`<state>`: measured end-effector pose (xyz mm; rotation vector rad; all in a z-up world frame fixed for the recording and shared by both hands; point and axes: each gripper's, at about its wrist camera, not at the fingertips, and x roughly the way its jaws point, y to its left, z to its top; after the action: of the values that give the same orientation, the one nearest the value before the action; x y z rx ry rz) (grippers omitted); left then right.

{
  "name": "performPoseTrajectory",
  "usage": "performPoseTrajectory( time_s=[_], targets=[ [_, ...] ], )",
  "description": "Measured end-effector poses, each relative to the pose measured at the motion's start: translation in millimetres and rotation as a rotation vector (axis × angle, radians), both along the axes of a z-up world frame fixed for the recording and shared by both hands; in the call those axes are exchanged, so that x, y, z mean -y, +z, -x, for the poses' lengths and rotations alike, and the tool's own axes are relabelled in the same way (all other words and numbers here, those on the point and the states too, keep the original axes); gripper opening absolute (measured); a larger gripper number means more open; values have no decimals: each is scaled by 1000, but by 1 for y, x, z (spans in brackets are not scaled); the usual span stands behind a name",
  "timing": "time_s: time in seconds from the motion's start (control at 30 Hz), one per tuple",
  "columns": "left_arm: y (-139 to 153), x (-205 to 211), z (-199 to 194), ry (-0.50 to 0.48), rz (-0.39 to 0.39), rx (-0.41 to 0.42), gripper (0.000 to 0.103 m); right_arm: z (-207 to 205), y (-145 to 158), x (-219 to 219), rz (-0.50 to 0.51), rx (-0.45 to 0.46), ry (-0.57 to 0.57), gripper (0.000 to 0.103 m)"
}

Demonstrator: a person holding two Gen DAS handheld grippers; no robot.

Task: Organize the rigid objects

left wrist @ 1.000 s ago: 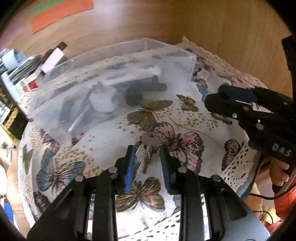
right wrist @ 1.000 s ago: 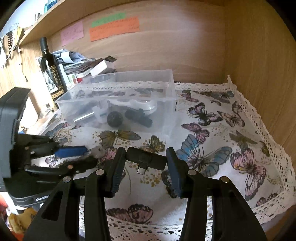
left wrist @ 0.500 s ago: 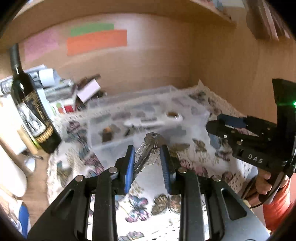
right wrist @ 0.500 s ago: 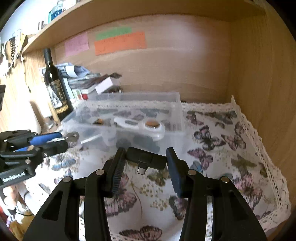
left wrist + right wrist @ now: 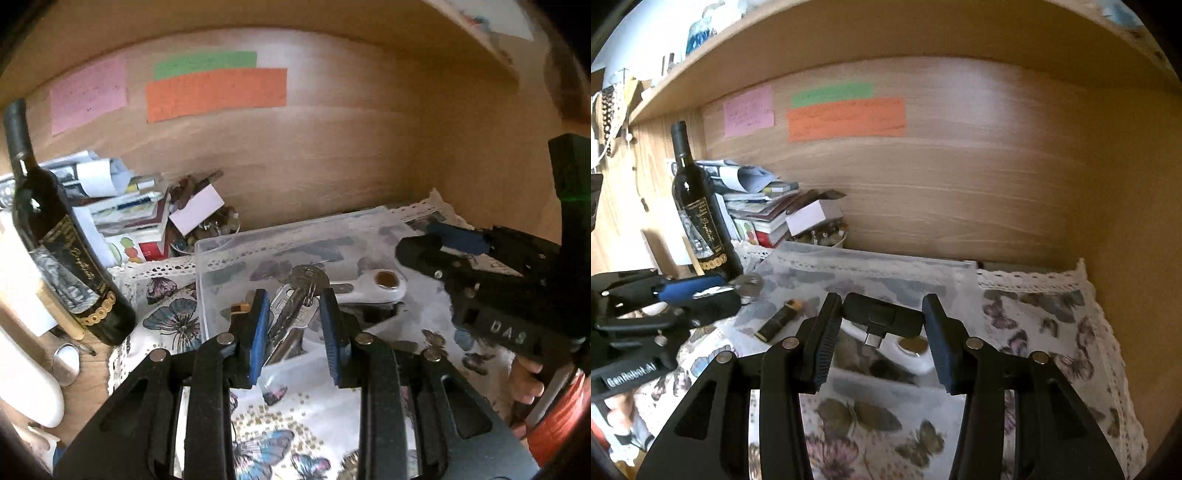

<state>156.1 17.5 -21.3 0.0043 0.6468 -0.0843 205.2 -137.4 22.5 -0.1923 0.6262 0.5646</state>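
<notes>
Left wrist view: left gripper (image 5: 293, 332), blue ribbed pads, clamped on a bunch of metal keys (image 5: 295, 310), flat steel blades on a ring, held above the clear plastic box (image 5: 221, 254). Box is frosted, rectangular, thin-walled; inside, a white glossy opener-shaped tool (image 5: 376, 288) with a round amber inset. The box sits on a butterfly-print cloth (image 5: 170, 317) with lace edging over the bench. Right gripper (image 5: 436, 247) crosses over the box's right side. Dark glass wine bottle (image 5: 55, 254) stands left of the box, a stack of books (image 5: 129, 218) behind it.

Right wrist view: right gripper (image 5: 882, 332) clamped on a matte black adapter (image 5: 882, 314), boxy, its metal plug pointing down, over the box's near half. A small black-and-gold stick (image 5: 779, 319) lies in the box. Pink, green and orange paper notes (image 5: 846, 118) on the wood back panel.
</notes>
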Motion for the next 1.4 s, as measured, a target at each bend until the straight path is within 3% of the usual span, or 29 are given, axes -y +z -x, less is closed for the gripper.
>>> performPoseTrajectory(
  time_s=[0.4,0.6,0.9,0.97,1.27,1.4],
  targets=[
    [-45,-20,-45,30,88,-154,28,-34,-52,-35,104,-148,41,42],
    [-40,-22,-40,31,107,-137,28,-33,-49,-33,97,-149,43,44],
    [-1,-17,5,29,66,3,32,-3,-14,-17,46,-46,31,54],
    [6,-14,18,33,54,46,42,11,1,-10,19,-1,28,60],
    [31,-4,85,46,48,211,72,72,41,20,-75,150,12,77],
    [37,-1,110,66,32,272,74,96,50,32,-105,199,-3,83]
  ],
)
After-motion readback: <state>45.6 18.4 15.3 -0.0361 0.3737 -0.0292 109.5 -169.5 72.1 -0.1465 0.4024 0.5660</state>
